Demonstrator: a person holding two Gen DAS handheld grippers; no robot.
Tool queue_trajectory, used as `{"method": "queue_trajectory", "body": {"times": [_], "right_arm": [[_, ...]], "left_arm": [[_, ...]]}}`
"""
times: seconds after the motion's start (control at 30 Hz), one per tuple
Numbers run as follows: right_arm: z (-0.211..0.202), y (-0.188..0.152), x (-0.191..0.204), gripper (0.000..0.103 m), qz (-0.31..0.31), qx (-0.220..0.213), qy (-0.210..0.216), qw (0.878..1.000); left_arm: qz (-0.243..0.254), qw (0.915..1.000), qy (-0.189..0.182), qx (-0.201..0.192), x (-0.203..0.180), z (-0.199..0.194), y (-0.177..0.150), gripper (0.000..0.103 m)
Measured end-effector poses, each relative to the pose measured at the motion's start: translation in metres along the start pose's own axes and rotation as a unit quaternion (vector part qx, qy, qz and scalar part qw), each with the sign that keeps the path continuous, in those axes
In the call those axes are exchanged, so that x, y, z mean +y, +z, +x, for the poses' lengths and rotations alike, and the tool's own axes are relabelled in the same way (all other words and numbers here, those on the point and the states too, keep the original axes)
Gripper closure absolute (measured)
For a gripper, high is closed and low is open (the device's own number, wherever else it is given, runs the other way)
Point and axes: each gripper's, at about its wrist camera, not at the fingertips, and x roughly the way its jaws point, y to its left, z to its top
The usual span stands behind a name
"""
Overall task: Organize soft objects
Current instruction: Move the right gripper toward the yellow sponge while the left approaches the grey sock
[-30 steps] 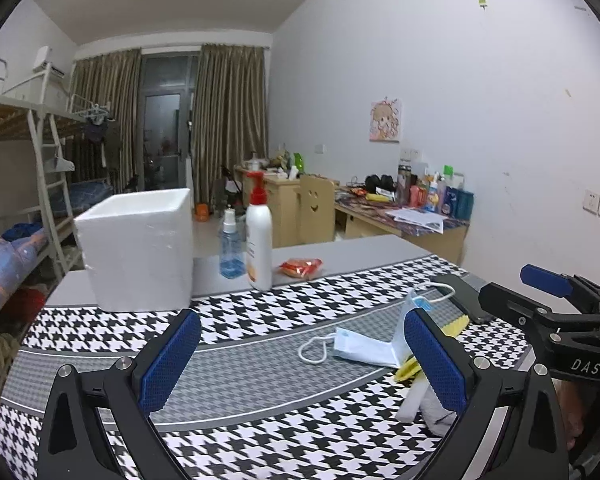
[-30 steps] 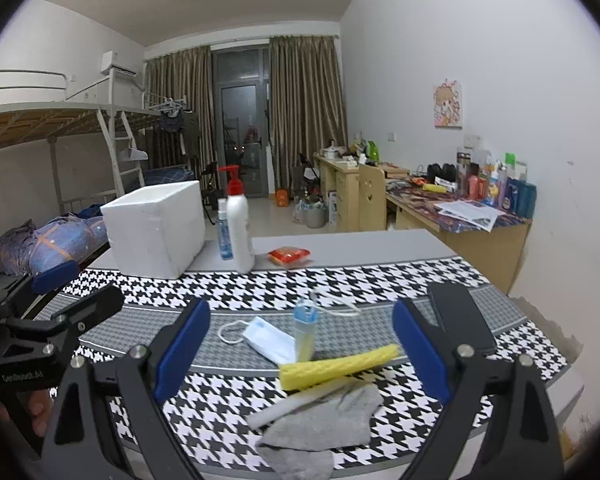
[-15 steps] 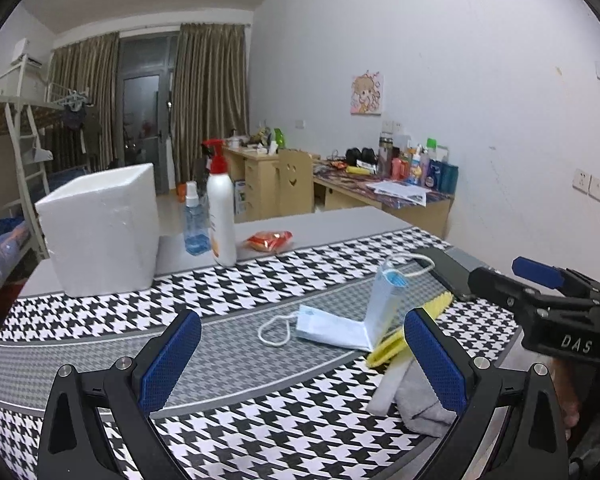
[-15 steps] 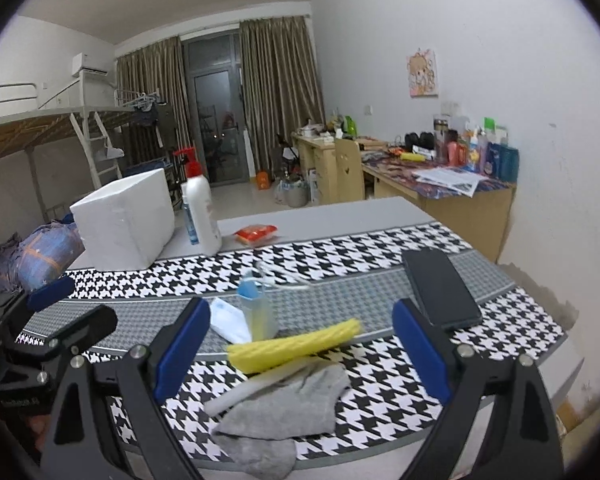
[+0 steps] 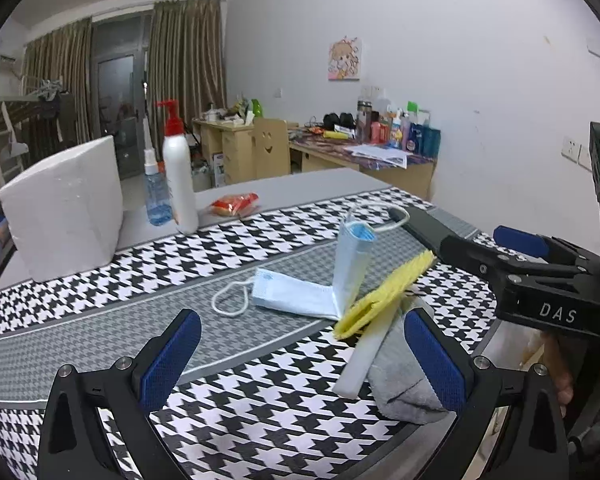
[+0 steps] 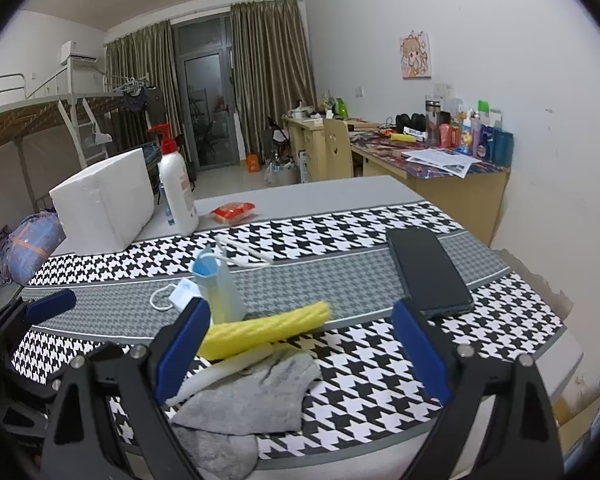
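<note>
From the left wrist view, the left hand-held gripper (image 5: 302, 354) hangs low over the near edge of the worktop (image 5: 112, 312) with its blue pads spread wide and nothing between them. Ahead of it the soft things lie in one loose heap: a blue face mask (image 5: 320, 280) half folded so one end stands up, a yellow sponge strip (image 5: 384, 294) leaning against it, a white foam strip (image 5: 364, 354) below that, and a grey cloth (image 5: 400, 372) crumpled at the worktop's edge. The white foam box (image 5: 62, 216) stands well apart at the far left; its top cannot be seen from here, so whether anything is in it is unclear. The right hand-held gripper (image 5: 476, 250) reaches in from the right, holding nothing.

In the right wrist view, the right hand-held gripper (image 6: 300, 344) is likewise spread and empty, framing the yellow sponge strip (image 6: 266, 330) and grey cloth (image 6: 252, 394), with the mask (image 6: 216, 286) just behind and a black phone (image 6: 428, 272) to the right.

By my reading the sorting has barely begun: no soft item is gripped or set apart, and all four remain to be picked up and placed.
</note>
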Motion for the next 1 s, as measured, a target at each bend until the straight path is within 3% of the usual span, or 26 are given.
{"method": "queue_trajectory", "body": {"times": [0.47, 0.87, 1.0], "right_arm": [[0.014, -0.006, -0.017, 0.008, -0.006, 0.014, 0.004, 1.000], [0.020, -0.008, -0.029, 0.008, -0.001, 0.022, 0.011, 1.000], [0.022, -0.008, -0.033, 0.008, 0.003, 0.025, 0.015, 1.000]], "left_arm": [[0.013, 0.9974, -0.030, 0.064, -0.018, 0.034, -0.010, 0.001], [0.029, 0.9925, -0.047, 0.109, -0.036, 0.056, -0.015, 0.021], [0.034, 0.9896, -0.051, 0.130, -0.041, 0.066, -0.017, 0.034]]}}
